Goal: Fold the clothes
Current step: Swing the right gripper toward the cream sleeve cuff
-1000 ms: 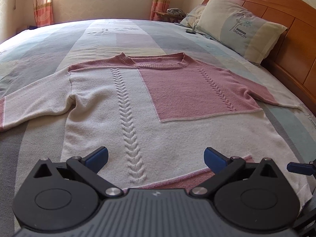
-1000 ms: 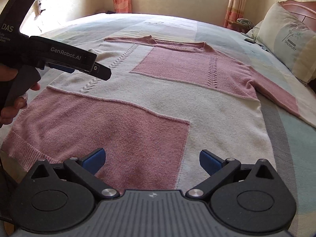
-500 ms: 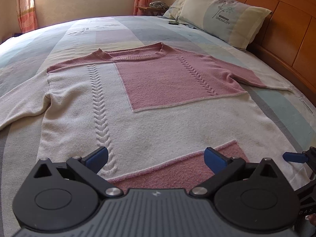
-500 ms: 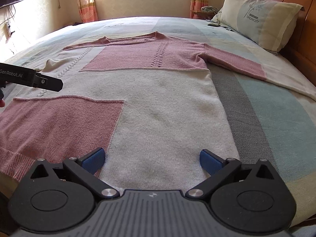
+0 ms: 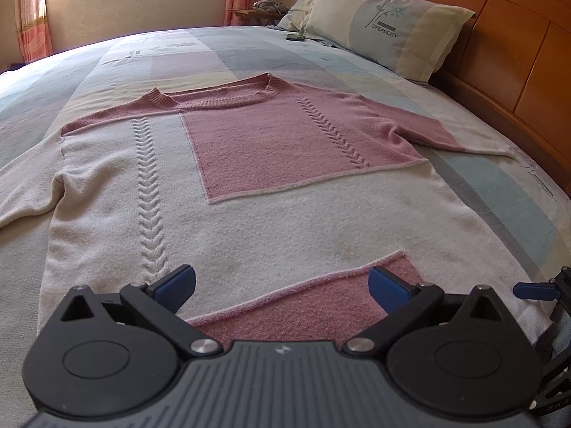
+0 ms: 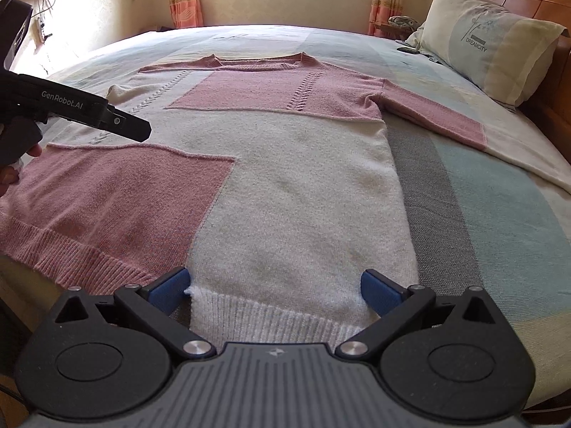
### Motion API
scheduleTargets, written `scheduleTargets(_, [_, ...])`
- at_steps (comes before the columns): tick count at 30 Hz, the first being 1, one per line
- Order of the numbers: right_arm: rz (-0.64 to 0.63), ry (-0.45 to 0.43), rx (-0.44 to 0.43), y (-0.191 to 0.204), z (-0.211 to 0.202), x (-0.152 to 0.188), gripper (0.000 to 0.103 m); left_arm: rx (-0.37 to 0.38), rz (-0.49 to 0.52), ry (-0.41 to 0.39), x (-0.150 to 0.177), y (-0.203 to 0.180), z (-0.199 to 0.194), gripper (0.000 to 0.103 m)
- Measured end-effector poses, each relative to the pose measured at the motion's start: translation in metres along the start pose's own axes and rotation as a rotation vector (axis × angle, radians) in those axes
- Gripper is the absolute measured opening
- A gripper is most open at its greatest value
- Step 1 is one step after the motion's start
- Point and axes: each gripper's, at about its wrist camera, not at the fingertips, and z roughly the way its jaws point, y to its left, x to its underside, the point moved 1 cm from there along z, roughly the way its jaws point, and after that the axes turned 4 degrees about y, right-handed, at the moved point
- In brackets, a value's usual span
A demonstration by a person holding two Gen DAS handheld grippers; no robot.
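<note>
A pink and cream knit sweater lies spread flat on the bed, neckline far, hem near, both sleeves out to the sides. My left gripper hovers open over the lower pink panel near the hem. My right gripper is open too, its blue pads straddling the white ribbed hem at the sweater's near right corner. In the right wrist view the left gripper's black body reaches in from the left above the pink panel, held by a hand. The right gripper's blue fingertip peeks in at the left wrist view's right edge.
A pillow leans on the wooden headboard at the right. A small dark object lies near the pillow. The patchwork bedspread surrounds the sweater. A window and curtains stand at the far wall.
Both grippers have shifted right along the hem. The right gripper has come down closer, so the white ribbed hem now sits between its pads.
</note>
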Motion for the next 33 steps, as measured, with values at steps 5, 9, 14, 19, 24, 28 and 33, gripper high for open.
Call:
scheduleTargets(5, [0.035,-0.005,-0.011,-0.004,-0.007,0.000,0.103,0.005,0.004,-0.005,-0.001,-0.003,0.004,0.102])
scheduleTargets(9, [0.133,-0.077,-0.059,-0.031,-0.015,-0.015,0.103,0.003,0.003,-0.010,-0.001,-0.002,0.008,0.102])
scheduleTargets(14, [0.318,-0.235,-0.080,-0.098,-0.018,-0.040,0.103,0.015,-0.020,-0.017,-0.001,0.001,0.011,0.102])
scheduleTargets(19, [0.596,-0.410,-0.057,-0.188,0.010,-0.045,0.103,0.024,-0.023,-0.009,-0.002,-0.001,0.017,0.102])
scheduleTargets(24, [0.881,-0.446,-0.107,-0.259,0.028,-0.046,0.103,0.044,-0.015,0.007,-0.004,-0.008,0.026,0.102])
scheduleTargets(28, [0.941,-0.477,-0.050,-0.297,0.040,-0.054,0.103,0.021,0.029,0.015,-0.001,-0.016,0.032,0.102])
scheduleTargets(33, [0.931,-0.462,-0.050,-0.326,0.059,-0.065,0.103,-0.003,0.069,0.013,-0.001,-0.023,0.036,0.102])
